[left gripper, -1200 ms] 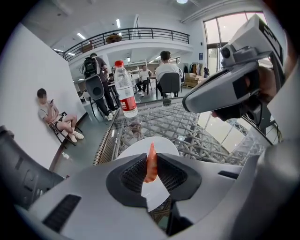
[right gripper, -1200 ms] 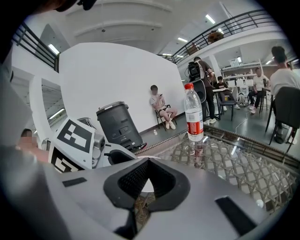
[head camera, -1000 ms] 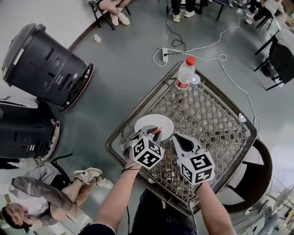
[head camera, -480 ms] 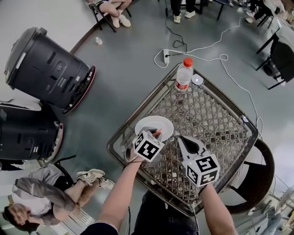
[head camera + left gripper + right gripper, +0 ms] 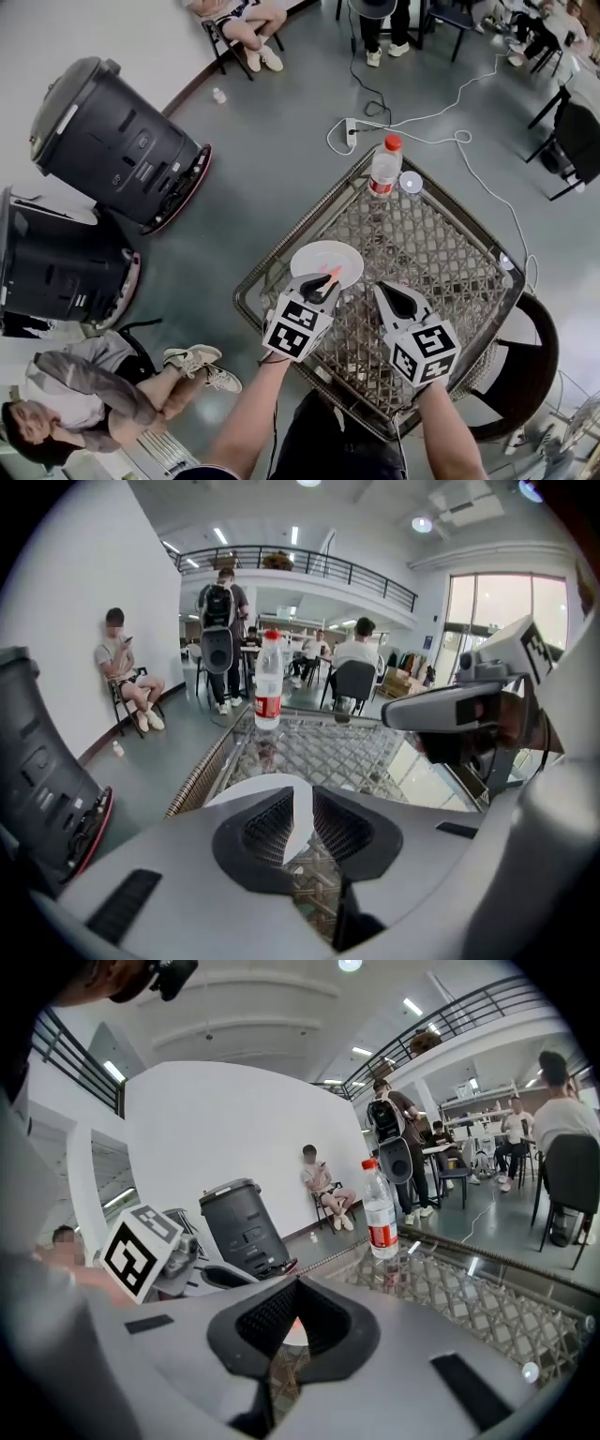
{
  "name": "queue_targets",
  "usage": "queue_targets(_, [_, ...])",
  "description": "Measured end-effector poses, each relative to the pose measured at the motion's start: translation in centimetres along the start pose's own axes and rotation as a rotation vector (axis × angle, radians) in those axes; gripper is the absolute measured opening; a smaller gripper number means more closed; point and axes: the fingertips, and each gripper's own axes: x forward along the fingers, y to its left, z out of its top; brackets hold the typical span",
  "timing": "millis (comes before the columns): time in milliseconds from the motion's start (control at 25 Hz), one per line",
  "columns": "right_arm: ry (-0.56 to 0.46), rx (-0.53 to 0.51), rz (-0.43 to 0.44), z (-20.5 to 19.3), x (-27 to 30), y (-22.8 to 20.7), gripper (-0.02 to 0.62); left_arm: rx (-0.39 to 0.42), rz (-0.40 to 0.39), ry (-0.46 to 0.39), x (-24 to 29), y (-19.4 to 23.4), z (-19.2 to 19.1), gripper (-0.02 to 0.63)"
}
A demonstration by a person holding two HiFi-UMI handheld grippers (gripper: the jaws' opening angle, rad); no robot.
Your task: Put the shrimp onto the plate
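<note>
A white plate (image 5: 323, 255) sits at the near-left corner of the wicker table (image 5: 441, 234). The orange shrimp (image 5: 330, 274) shows on the plate's near edge, right at the tips of my left gripper (image 5: 319, 282). In the left gripper view the left gripper (image 5: 298, 822) has a narrow gap between its pads; only the plate (image 5: 258, 787) shows through it, no shrimp. My right gripper (image 5: 395, 292) hovers over the table to the right of the plate. In the right gripper view, the right gripper (image 5: 292, 1309) has its tips together, and an orange patch of shrimp (image 5: 292, 1332) shows below them.
A water bottle (image 5: 384, 165) with a red cap stands at the table's far corner beside a small round lid (image 5: 411, 182). Two black bins (image 5: 112, 141) stand on the floor to the left. A person (image 5: 80, 389) sits near the left. Cables (image 5: 441, 84) run beyond the table.
The head camera has shifted, so everything sits a little further right. My left gripper stays at the plate's near edge with the shrimp at its tips. The right gripper keeps its place beside it.
</note>
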Motion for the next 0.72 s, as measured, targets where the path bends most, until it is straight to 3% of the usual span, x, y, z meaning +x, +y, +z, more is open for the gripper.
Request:
queue_targets(120, [-0.04, -0.018, 0.023, 1.7, -1.0, 1.6, 0.005, -0.009, 0.01, -0.106, -3.5, -1.6, 1.5, 0.071])
queue_targets(200, [-0.064, -0.025, 0.04, 2.9, -1.7, 3.0, 0.005, -0.006, 0.03, -0.165, -6.0, -2.4, 2.5, 0.013])
queue_targets(400, [-0.137, -0.029, 0.084, 4.7, -4.4, 6.1, 0.005, -0.03, 0.043, -0.309, -11.5, -5.5, 4.3, 0.009])
queue_targets(720, [-0.239, -0.072, 0.15, 9.9, -7.5, 12.2, 0.005, -0.079, -0.027, -0.525, -20.6, -8.4, 8.8, 0.009])
